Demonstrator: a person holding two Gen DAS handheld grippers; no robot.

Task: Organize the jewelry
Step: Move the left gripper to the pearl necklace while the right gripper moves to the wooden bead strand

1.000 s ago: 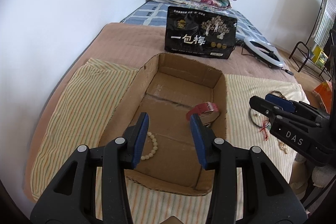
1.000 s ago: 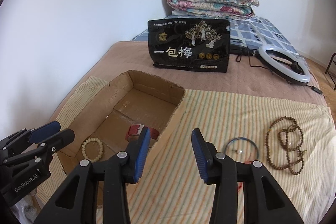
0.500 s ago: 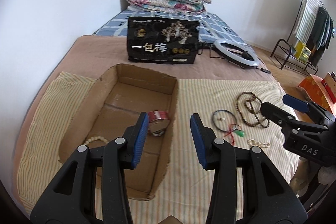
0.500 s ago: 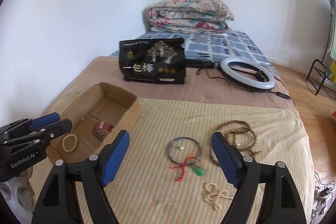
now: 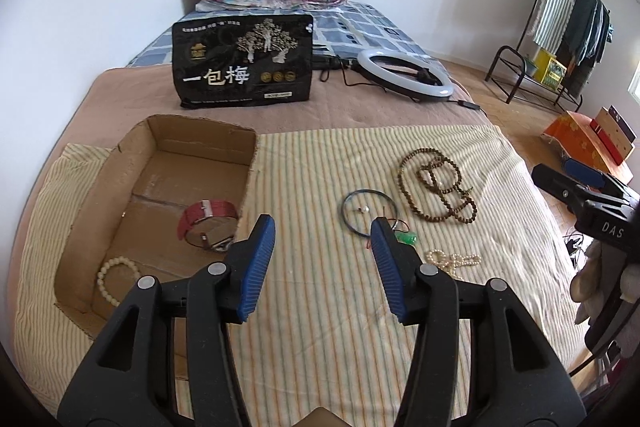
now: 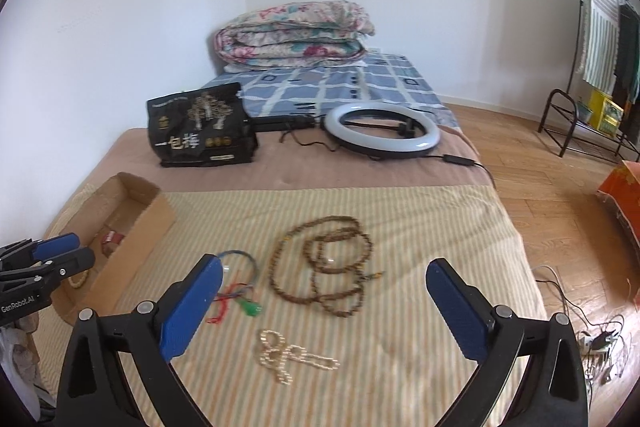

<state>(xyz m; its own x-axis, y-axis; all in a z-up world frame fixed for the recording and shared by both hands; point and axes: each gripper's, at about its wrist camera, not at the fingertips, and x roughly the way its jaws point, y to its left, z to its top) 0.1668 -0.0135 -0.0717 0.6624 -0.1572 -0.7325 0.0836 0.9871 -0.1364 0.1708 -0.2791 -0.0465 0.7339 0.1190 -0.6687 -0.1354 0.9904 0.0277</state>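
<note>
Where pearl strand lies, between wide-apart right hand-held gripper fingers

The left gripper hangs level with its jaws parted and nothing between the blue pads. The right gripper has its jaws spread much wider, also with nothing between them. Each tool shows at the edge of the other's view: the right one off to the left jaws' right side, the left one off to the right jaws' left side.
</note>
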